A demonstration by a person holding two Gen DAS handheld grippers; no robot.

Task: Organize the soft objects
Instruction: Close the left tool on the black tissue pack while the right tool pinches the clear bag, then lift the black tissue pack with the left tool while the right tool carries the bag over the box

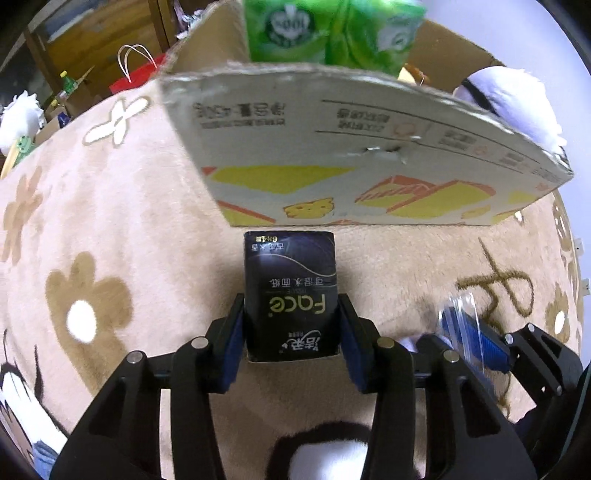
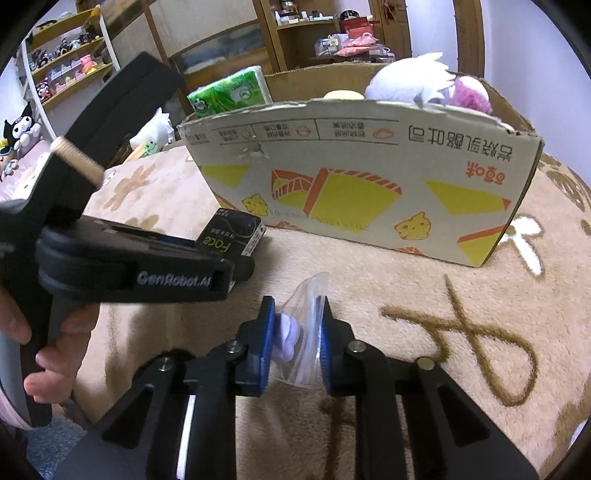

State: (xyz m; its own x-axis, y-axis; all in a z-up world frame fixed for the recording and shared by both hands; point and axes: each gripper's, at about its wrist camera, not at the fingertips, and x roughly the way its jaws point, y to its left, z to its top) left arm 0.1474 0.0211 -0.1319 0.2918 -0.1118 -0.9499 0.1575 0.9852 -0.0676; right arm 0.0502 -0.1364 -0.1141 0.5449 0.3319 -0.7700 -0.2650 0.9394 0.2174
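My left gripper [image 1: 291,332] is shut on a black "Face" tissue pack [image 1: 290,291], held just above the beige carpet in front of the cardboard box [image 1: 369,147]. The pack also shows in the right wrist view [image 2: 232,236]. My right gripper [image 2: 297,347] is shut on a clear plastic bag with a pale purple soft item [image 2: 295,332] inside, low over the carpet before the box [image 2: 369,166]. In the box are green tissue packs [image 1: 325,29] and a white and purple plush [image 2: 424,81].
The beige flower-patterned carpet [image 1: 92,221] spreads around the box. A red paper bag [image 1: 136,74] and bottles stand at the back left. Shelves with plush toys [image 2: 66,66] line the far wall. The left gripper [image 2: 129,273] and the hand holding it fill the right view's left side.
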